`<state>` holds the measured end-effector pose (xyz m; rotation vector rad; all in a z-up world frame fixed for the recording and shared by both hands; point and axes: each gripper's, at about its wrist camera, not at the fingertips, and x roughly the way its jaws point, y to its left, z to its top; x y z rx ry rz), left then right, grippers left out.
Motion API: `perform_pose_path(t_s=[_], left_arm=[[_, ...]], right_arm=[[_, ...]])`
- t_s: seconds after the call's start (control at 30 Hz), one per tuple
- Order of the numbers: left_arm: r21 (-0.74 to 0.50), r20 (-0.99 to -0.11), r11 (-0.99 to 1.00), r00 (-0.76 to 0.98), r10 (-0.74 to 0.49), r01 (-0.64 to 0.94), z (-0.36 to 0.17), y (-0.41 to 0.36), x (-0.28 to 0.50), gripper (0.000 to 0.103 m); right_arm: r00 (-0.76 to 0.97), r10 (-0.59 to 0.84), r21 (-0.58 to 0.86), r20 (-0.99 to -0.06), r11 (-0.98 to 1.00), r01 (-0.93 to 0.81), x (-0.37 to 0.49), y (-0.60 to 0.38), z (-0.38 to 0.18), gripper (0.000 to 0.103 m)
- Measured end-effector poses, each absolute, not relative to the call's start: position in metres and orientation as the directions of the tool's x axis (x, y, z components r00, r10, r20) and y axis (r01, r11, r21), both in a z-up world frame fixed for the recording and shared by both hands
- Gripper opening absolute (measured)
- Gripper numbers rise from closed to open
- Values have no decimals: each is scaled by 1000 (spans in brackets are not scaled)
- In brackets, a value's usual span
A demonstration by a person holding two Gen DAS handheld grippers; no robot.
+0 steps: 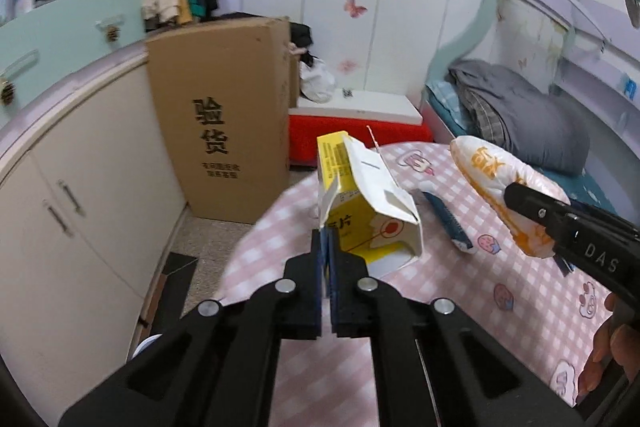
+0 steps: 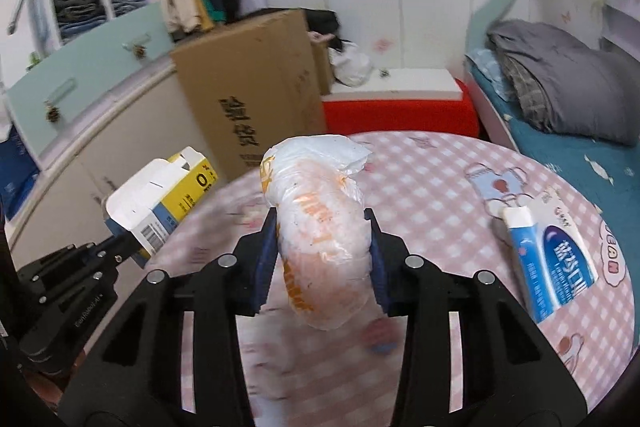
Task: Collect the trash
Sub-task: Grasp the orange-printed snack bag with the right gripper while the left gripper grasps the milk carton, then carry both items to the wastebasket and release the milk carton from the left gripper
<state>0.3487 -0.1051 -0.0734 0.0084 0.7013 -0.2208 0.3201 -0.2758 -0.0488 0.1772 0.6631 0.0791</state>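
Left gripper [image 1: 329,247]: jaws pressed together on a flap of the yellow and white carton [image 1: 368,203], which stands up from the fingertips at the centre of the left wrist view, its open end torn and its body clear of the table. In the right wrist view the same carton [image 2: 160,203] appears at the left edge of the frame, carried on the tip of the left gripper [image 2: 120,247]. Right gripper [image 2: 324,247]: jaws part-way closed and pinching the white plastic bag with orange print [image 2: 320,227]; both blue pads [image 2: 268,259] bear against the sides of the bag, which bulges above and below the fingers at the centre of the frame. In the left wrist view this bag [image 1: 496,187] appears at the right of the frame, held on the tip of the right gripper [image 1: 560,227]. Table [image 2: 440,187]: round, covered with a pink checked cloth bearing cartoon prints, filling the lower half of both views. A blue and white box [image 2: 548,267] lies flat on the cloth at the right of the right wrist view, apart from both grippers. Behind the table: a tall cardboard box [image 1: 224,115] at upper centre-left, a red and white chest [image 1: 360,127] at centre, and a bed with a grey blanket [image 1: 520,115] at upper right. A person's fingers [image 1: 612,347] show at the lower right edge of the left wrist view.
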Motion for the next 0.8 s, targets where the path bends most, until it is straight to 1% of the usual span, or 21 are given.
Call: perform_pose_path(t_s=[0.17, 0.4, 0.6, 0.8], left_arm=[[-82, -610, 989, 778, -150, 127, -56, -56, 312, 3], [-96, -597, 995, 800, -60, 3, -52, 27, 274, 3], [-102, -622, 989, 783, 24, -111, -70, 96, 259, 3], [-101, -687, 969, 720, 97, -226, -106, 159, 260, 3]], right_arm=[[787, 212, 194, -579, 974, -119, 303, -214, -33, 40], [746, 338, 219, -573, 941, -259, 289, -120, -38, 40], [678, 427, 243, -599, 903, -354, 289, -45, -60, 40], [617, 465, 253, -635, 880, -402, 299, 15, -93, 40]])
